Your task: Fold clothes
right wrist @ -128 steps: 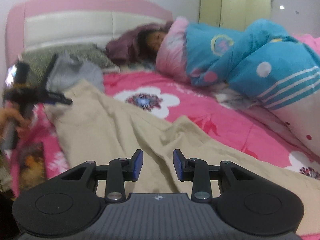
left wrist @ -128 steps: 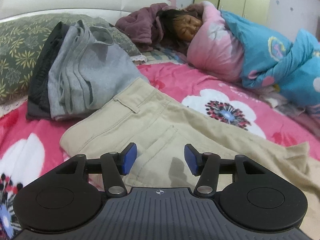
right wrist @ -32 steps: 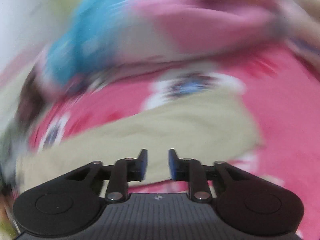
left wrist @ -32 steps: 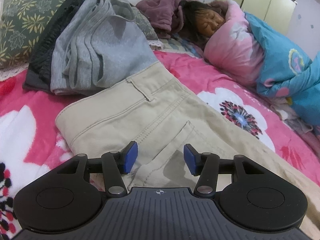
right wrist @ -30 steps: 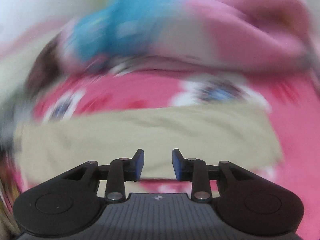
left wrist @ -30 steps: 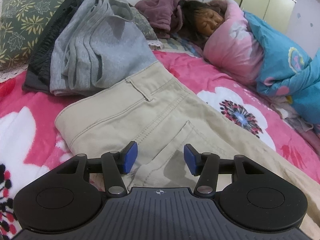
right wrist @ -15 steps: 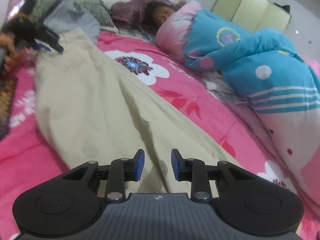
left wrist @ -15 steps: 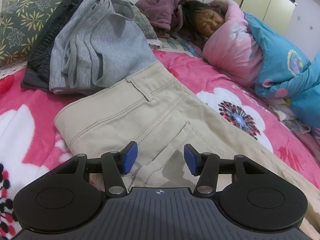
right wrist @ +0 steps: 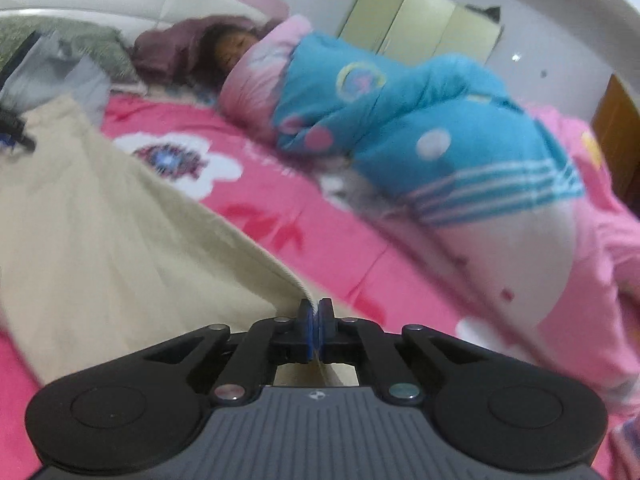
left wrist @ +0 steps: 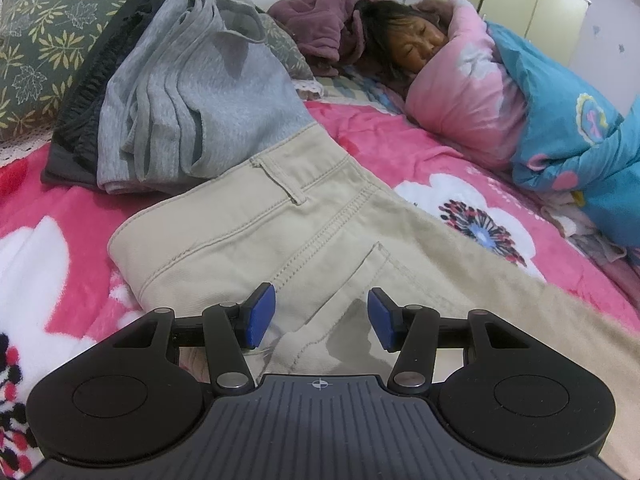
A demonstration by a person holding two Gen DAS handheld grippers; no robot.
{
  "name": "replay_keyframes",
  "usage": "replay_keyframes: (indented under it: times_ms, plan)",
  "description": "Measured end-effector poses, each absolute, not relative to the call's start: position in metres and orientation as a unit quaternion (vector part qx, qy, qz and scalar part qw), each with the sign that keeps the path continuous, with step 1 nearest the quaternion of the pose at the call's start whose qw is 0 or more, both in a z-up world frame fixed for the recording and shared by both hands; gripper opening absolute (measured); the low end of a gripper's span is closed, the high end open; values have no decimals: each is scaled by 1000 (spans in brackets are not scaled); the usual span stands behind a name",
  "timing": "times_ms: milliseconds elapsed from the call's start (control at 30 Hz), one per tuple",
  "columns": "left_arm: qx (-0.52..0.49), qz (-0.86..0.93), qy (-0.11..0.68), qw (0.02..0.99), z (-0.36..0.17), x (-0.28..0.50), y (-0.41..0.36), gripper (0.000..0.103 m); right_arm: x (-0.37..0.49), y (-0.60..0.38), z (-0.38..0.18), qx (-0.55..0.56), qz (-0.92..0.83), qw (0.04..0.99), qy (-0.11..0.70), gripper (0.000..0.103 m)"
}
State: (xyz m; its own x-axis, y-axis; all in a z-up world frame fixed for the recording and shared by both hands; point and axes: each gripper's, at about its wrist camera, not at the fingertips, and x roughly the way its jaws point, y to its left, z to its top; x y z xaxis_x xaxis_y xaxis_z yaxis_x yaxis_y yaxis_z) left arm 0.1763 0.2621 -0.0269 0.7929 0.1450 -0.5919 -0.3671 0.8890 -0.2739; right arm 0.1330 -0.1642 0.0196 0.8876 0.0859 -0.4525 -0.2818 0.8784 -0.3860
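Two grippers: both low over the bed, each seen from its own wrist camera.
Right gripper point(right wrist: 315, 316): its blue pads are pressed together and pinch a thin edge of the beige trousers point(right wrist: 120, 232) near the leg end; the cloth rises in a small ridge into the pads.
Left gripper point(left wrist: 321, 317): its jaws stand apart over the back pocket of the beige trousers point(left wrist: 304, 236), and the pads do not press the cloth.
Trousers: they lie flat on the pink flowered blanket point(left wrist: 52, 248), with the waistband toward the pillows and the legs running toward the right gripper.
Beside the waistband: a folded grey garment point(left wrist: 200, 96) lies on a dark garment point(left wrist: 80, 120); the far corner of the waistband touches the grey one.
Behind the pile: a green leaf-patterned pillow point(left wrist: 44, 36) leans at the headboard.
Other side of the trousers: a sleeping person point(left wrist: 400, 40) lies under a pink and blue quilt point(left wrist: 560, 128), well apart from the trousers, with bare blanket between.
Farthest: a pale yellow wardrobe point(right wrist: 420, 36) stands against the wall.
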Motion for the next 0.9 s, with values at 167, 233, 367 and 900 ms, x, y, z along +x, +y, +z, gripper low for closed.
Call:
replay_keyframes:
  times_ms: [167, 233, 367, 900]
  plan:
    - [-190, 140, 290, 927, -27, 177, 262, 51, 172, -167, 38, -223, 85, 946, 219, 0]
    - [-186, 142, 290, 928, -26, 178, 261, 51, 186, -164, 36, -221, 83, 945, 226, 0]
    - [-176, 146, 291, 929, -26, 180, 260, 51, 212, -161, 18, -228, 77, 938, 249, 0]
    - [-182, 150, 279, 931, -17, 174, 270, 52, 243, -203, -14, -101, 108, 917, 370, 40]
